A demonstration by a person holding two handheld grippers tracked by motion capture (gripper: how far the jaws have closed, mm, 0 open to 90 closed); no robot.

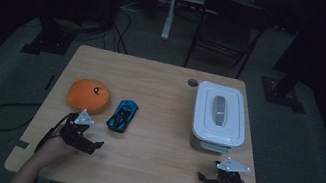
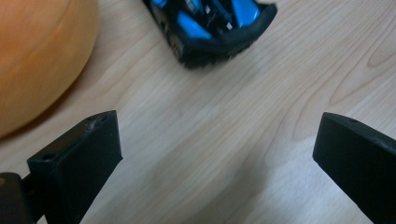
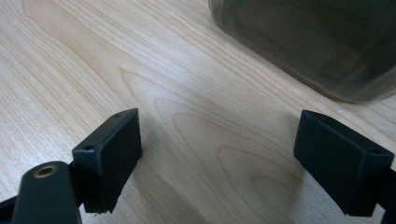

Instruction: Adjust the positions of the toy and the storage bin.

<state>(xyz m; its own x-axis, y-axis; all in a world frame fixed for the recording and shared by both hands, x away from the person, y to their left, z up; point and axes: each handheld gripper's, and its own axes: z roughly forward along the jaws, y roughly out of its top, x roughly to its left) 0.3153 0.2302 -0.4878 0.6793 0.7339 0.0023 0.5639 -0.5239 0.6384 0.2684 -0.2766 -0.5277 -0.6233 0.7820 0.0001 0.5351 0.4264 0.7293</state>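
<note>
A blue and black toy car (image 1: 122, 115) lies on the wooden table (image 1: 160, 96), beside an orange rounded plush (image 1: 89, 94) to its left. My left gripper (image 1: 85, 134) rests just in front of them, open, with bare wood between its jaws; its own view has the car's end (image 2: 212, 25) ahead and the orange plush (image 2: 37, 56) at the left. A white-lidded clear box (image 1: 219, 115) stands at the right. My right gripper (image 1: 216, 178) sits in front of it, open, with the box's dark wall (image 3: 308, 42) ahead of its jaws.
A round cable hole (image 1: 193, 82) is in the table top near the box. Behind the table stand a dark folding chair (image 1: 228, 27) and a white desk leg (image 1: 171, 6). Cables (image 1: 9, 115) lie on the floor at the left.
</note>
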